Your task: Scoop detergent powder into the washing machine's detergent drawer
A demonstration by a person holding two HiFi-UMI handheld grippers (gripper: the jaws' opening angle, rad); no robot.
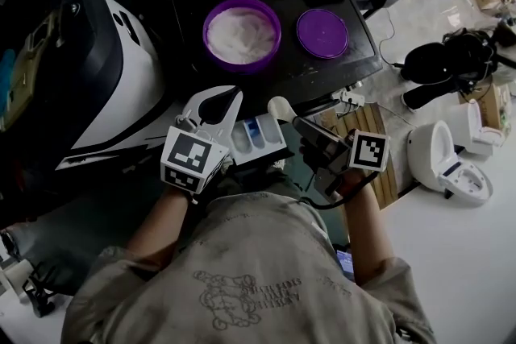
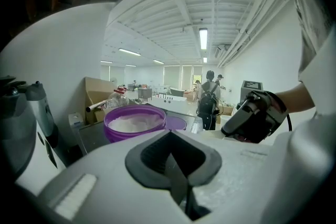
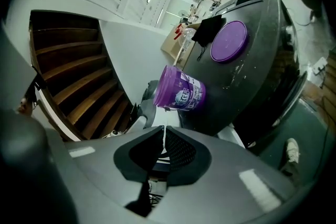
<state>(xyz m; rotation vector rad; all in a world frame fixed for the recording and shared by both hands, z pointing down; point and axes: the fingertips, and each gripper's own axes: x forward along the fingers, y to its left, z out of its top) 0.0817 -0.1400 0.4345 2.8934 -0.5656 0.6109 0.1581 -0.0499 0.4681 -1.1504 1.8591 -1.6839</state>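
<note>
- Carrying everything is the washing machine (image 1: 282,76), whose dark flat top serves as our desk.
- On that desk stands the open purple tub (image 1: 241,66), well filled with white detergent powder (image 1: 242,35). Its purple lid (image 1: 322,33) lies flat just to the right, apart from it.
- The detergent drawer (image 1: 270,147) stands pulled out toward us from the machine's front edge. Its white and blue compartments face up, between our two hands.
- Our left gripper (image 1: 219,102) sits just left of the drawer. Its fingers (image 2: 152,152) meet along a thin seam and we see nothing between them.
- Our right gripper (image 1: 305,130) sits just right of the drawer. Its fingers (image 3: 181,152) are pressed together on a thin white strip, which we take to be the handle seen edge-on.
- The white scoop (image 1: 280,107) reaches out from those fingers, with its long axis running from the right hand up and to the left. Its rounded bowl hangs near the drawer's far right corner.
- We cannot tell whether the bowl holds powder.
- We judge the right hand to be the working one:
  - If the bowl is loaded, the drawer lies just to its near left, calling for a short tip.
  - If it is empty, the tub lies farther ahead and to the left, across the desk.
</note>
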